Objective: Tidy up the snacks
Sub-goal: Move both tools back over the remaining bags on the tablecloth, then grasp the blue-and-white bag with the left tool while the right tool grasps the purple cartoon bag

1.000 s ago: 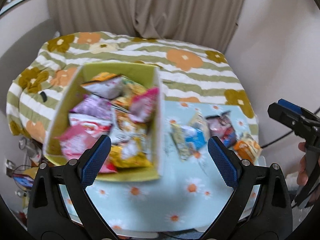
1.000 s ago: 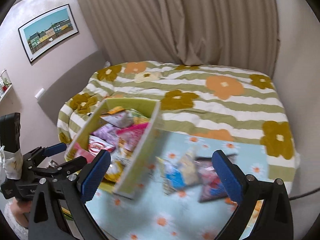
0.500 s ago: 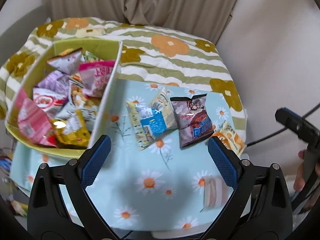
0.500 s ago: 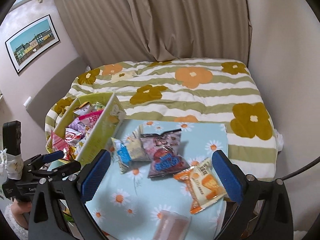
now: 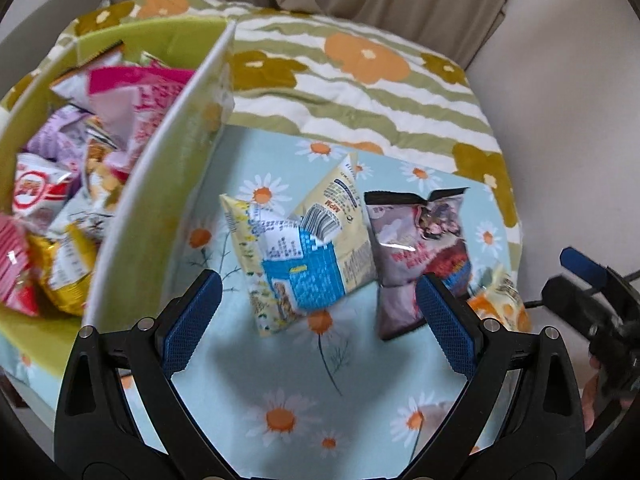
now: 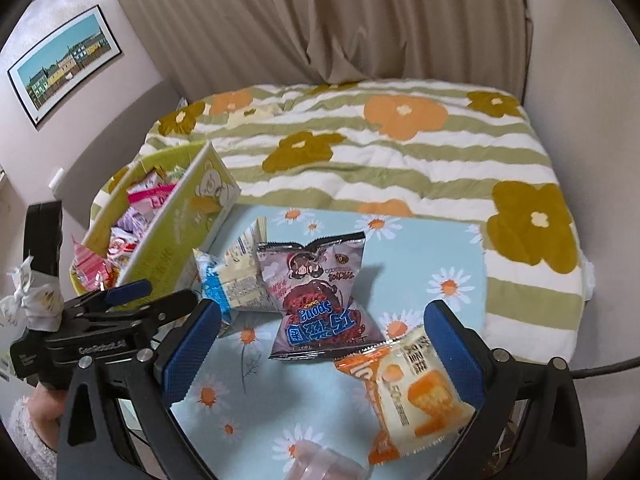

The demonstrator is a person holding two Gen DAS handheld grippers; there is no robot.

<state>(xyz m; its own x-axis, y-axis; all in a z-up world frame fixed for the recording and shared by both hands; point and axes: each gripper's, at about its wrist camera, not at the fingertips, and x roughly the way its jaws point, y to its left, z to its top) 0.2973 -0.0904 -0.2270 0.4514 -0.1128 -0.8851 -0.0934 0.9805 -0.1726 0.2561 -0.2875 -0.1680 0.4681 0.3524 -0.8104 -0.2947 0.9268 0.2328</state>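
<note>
- Green box (image 5: 160,216): already full of snack packs.
- Still out, right of box on daisy cloth (image 5: 280,380): blue-yellow pack (image 5: 296,264), choc sponge bag (image 6: 320,300), orange pack (image 6: 416,392).
- Left gripper (image 5: 316,320) & right gripper (image 6: 320,352): both spread wide, nothing grasped.

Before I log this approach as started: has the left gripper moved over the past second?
Yes. The left gripper, open, has dropped closer to the daisy cloth and shifted from the green box to over the blue-and-cream packet.
</note>
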